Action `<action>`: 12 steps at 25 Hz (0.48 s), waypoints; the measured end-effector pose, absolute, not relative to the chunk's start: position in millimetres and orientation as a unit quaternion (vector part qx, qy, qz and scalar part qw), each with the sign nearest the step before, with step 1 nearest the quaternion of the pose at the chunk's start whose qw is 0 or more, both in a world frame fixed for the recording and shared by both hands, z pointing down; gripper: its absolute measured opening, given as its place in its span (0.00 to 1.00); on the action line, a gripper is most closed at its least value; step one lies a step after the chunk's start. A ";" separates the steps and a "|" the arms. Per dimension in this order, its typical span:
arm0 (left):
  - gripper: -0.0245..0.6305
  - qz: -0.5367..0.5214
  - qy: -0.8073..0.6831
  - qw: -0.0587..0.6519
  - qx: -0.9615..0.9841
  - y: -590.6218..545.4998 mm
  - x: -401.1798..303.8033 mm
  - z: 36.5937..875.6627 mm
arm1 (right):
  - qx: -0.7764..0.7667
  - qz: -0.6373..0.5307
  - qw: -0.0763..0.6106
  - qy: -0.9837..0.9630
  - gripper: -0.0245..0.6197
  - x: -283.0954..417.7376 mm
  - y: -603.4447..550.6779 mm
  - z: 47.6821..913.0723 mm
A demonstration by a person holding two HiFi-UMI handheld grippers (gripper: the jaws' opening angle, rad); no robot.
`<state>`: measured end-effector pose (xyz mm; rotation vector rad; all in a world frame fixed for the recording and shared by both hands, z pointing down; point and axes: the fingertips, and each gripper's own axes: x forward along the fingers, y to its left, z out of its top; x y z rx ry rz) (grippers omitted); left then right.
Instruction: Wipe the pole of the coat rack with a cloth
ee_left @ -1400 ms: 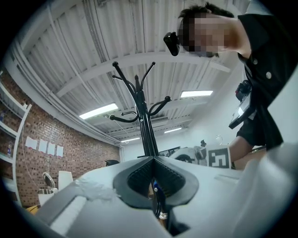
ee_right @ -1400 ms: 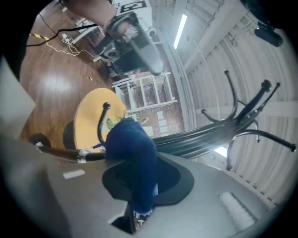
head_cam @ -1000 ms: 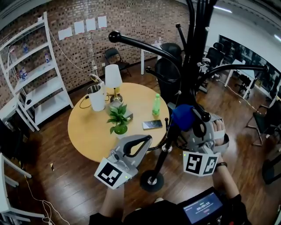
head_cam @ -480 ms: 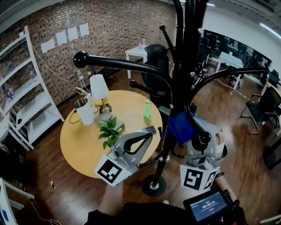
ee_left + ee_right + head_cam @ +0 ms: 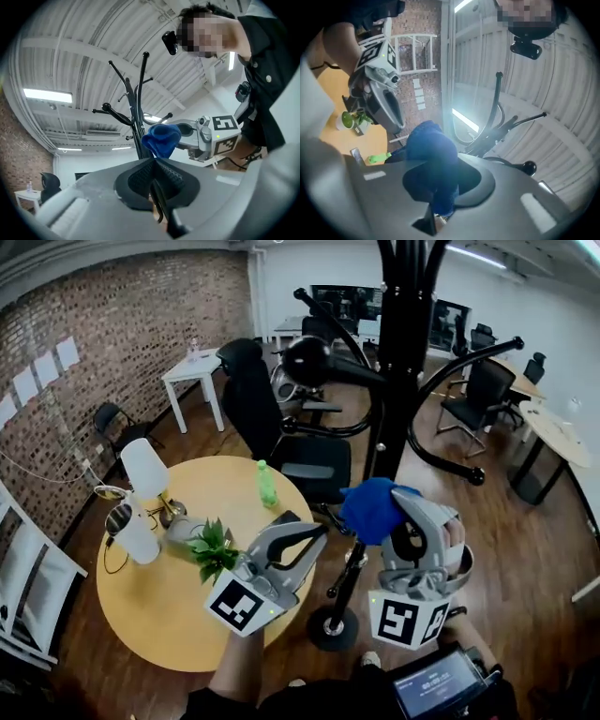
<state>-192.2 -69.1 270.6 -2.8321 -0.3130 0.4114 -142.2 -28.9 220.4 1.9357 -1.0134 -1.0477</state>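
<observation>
Left hand-held gripper [image 5: 154,183]: You hold it to the left of the coat rack, above the bench's near-right edge. Its own view shows the ribbed pads pressed together with nothing between them.
Right hand-held gripper [image 5: 440,185]: You hold it to the right of the rack. Its jaws are clamped on the blue cloth [image 5: 370,510], which bunches out past the tips in a rounded wad.
Cloth position: In the head view the wad lies over the pole [image 5: 401,381] at about mid-height, below the curved hook arms. In the left gripper view it sits right up against the pole's side. Firm contact cannot be confirmed from any view.
Pole: Black and upright, with several curved arms ending in ball tips branching from its upper part.
Rack base [image 5: 331,626]: A round black disc on the wooden floor, just beside the bench's near-right edge and between your two grippers.
Bench [image 5: 141,634]: Round with a light wood top. It carries a potted plant [image 5: 211,554] near its right edge, close beside your left gripper. A green bottle [image 5: 266,484] stands toward the far-right edge. A white lamp [image 5: 145,468] and a white jug [image 5: 137,538] stand toward the left edge.
Surroundings: A black office chair [image 5: 281,427] stands beyond the bench's far edge, behind the rack.
</observation>
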 end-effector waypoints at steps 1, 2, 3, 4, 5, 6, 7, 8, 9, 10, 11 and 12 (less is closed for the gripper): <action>0.04 0.148 -0.118 0.128 -0.974 -68.7 -194.9 267.1 | 0.756 -0.404 0.347 -0.380 0.11 -145.7 -29.3 211.8; 0.04 0.154 -0.128 0.126 -0.972 -66.5 -197.5 262.8 | 0.764 -0.405 0.344 -0.368 0.11 -148.3 -28.7 203.5; 0.04 0.160 -0.138 0.125 -0.969 -63.8 -200.2 258.6 | 0.770 -0.404 0.344 -0.355 0.11 -149.6 -27.7 196.3; 0.04 0.164 -0.144 0.126 -0.968 -62.4 -203.2 255.2 | 0.775 -0.403 0.347 -0.342 0.11 -149.5 -27.4 191.1; 0.04 0.166 -0.147 0.127 -0.967 -63.2 -205.8 252.7 | 0.779 -0.401 0.351 -0.330 0.11 -147.8 -28.7 188.2; 0.04 0.167 -0.147 0.127 -0.967 -65.6 -207.6 250.9 | 0.781 -0.397 0.359 -0.321 0.11 -144.0 -31.3 187.7; 0.04 0.168 -0.145 0.127 -0.967 -68.0 -208.4 249.7 | 0.782 -0.388 0.371 -0.316 0.11 -138.2 -34.9 190.2; 0.04 0.169 -0.145 0.127 -0.967 -69.6 -208.7 249.4 | 0.782 -0.376 0.385 -0.315 0.11 -131.6 -38.9 196.0; 0.04 0.167 -0.145 0.127 -0.967 -70.5 -209.0 250.1 | 0.780 -0.363 0.397 -0.320 0.11 -125.8 -42.3 204.5; 0.04 0.165 -0.146 0.128 -0.967 -71.2 -209.2 251.3 | 0.778 -0.353 0.405 -0.325 0.11 -121.7 -44.1 214.1; 0.04 0.163 -0.146 0.129 -0.967 -71.6 -209.2 252.6 | 0.776 -0.344 0.413 -0.331 0.11 -118.9 -44.3 223.7; 0.04 0.161 -0.148 0.128 -0.967 -71.5 -208.8 254.4 | 0.774 -0.336 0.420 -0.335 0.11 -117.1 -43.7 233.5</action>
